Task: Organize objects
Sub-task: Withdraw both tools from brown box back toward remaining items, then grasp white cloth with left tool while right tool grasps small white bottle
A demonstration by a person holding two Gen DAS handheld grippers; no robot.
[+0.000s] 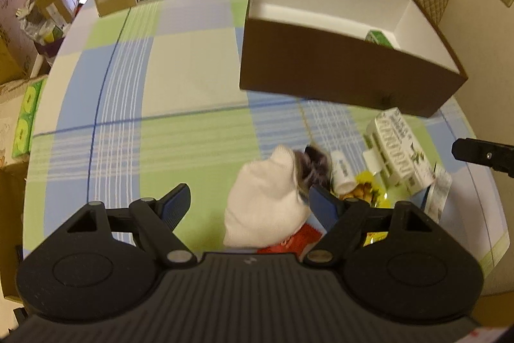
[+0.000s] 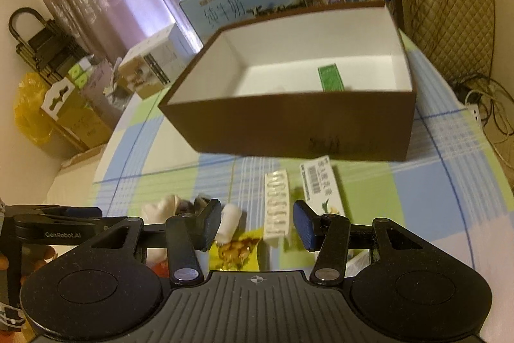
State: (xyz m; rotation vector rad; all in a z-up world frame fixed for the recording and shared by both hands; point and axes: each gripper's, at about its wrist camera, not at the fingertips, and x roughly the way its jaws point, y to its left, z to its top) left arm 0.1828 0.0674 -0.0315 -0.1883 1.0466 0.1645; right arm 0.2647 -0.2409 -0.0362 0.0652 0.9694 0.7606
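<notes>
- Left gripper (image 1: 249,203): jaws stand wide apart with nothing pressed between them. Right gripper (image 2: 257,225): jaws apart at a narrower gap, also empty. Both hang just above the loose items on the checked blue, green and white tablecloth (image 1: 160,79).
- Nearest item: a soft white bundled sock with a dark cuff (image 1: 273,198), lying between the left gripper's pads, the right pad just beside its cuff. Judged light, limp and compressible; it will sag if pinched at an edge. Best taken across the thick middle of the bundle.
- Beside it: a small white cylindrical bottle lying on its side (image 1: 342,174). Judged light, rigid and prone to roll; grip across the body, not the ends.
- Below the right gripper: a yellow crinkly foil snack packet (image 2: 236,249). Judged light, slick and crushable; a pinch at a sealed edge suits it.
- Next: a white blister strip of pills (image 2: 277,208), thin and flat, lying between the right gripper's pads. Judged stiff but hard to lift off cloth; take it by the long edges.
- Further: a white and green cardboard medicine carton (image 2: 321,188), rigid and light, touching nothing visible; grip across the narrow sides.
- Farthest: the open brown cardboard box with a white interior (image 2: 289,124), holding one small green packet (image 2: 329,77). Judged the destination.
</notes>
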